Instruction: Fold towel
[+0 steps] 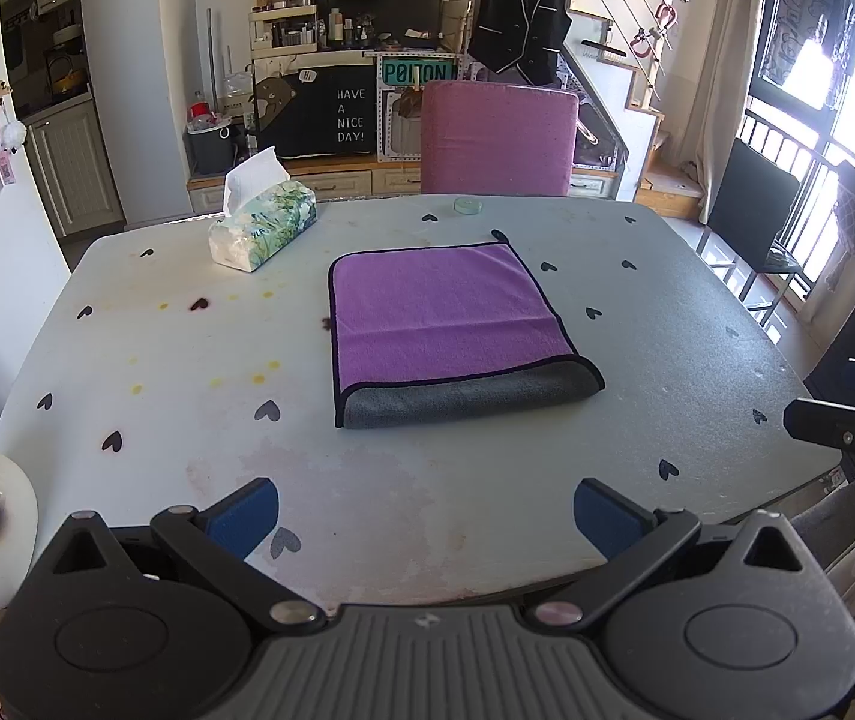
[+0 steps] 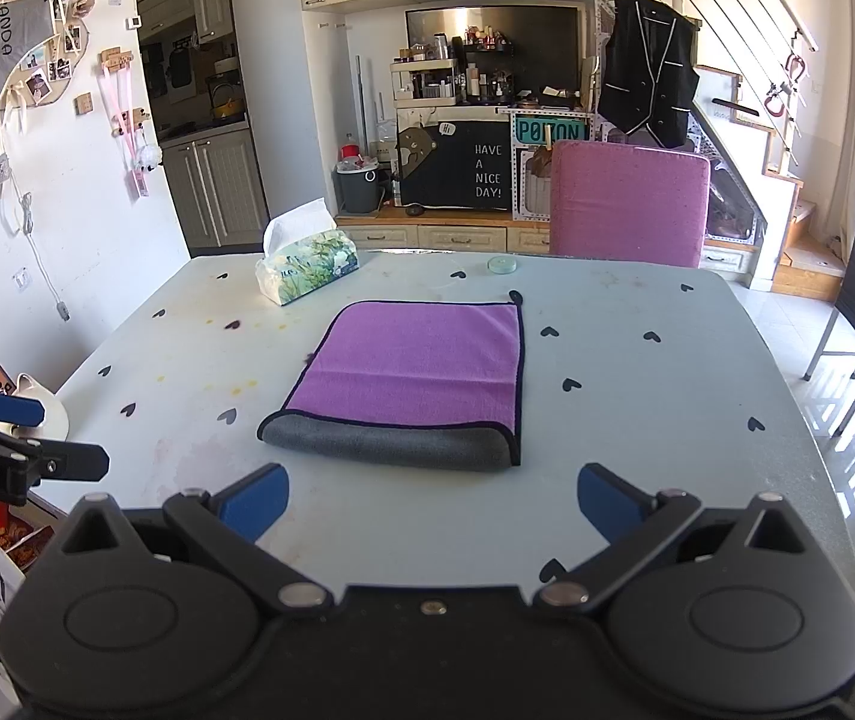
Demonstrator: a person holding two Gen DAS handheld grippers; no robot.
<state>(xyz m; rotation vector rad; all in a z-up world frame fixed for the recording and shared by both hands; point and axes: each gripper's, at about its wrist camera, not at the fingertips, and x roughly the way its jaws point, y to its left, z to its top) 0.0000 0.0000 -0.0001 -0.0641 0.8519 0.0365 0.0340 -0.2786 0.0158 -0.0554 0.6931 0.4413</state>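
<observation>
The towel [image 1: 451, 324] lies flat near the middle of the surface [image 1: 187, 372], already folded over once: the purple face is up, and the grey reverse shows as a rolled band along the near edge, where the fold sits. A dark trim runs around the purple panel. A faint crease crosses the purple face parallel to the fold. A small loop tab projects from the far right corner.

The left claw [image 1: 425, 516] is held over the near edge of the surface, short of the towel and not touching it. Its blue pads [image 1: 247, 516] stand wide apart with nothing between them. In the right wrist view the left claw also appears at the left margin, beyond the surface edge.

The right claw [image 2: 433, 501] is likewise held above the near edge of the surface, just short of the grey fold, clear of the towel. Its blue pads [image 2: 607, 501] are spread wide and hold nothing.

The surface is pale with a printed pattern of small dark hearts and carries several yellow and brown stains on its left half. A tissue box [image 1: 264, 227] with a floral print rests at the far left, one tissue standing up from its slot. A small round pale-green disc [image 1: 467, 204] lies near the far edge, well apart from the towel. A pink upholstered chair [image 1: 498, 138] stands behind the far edge.
</observation>
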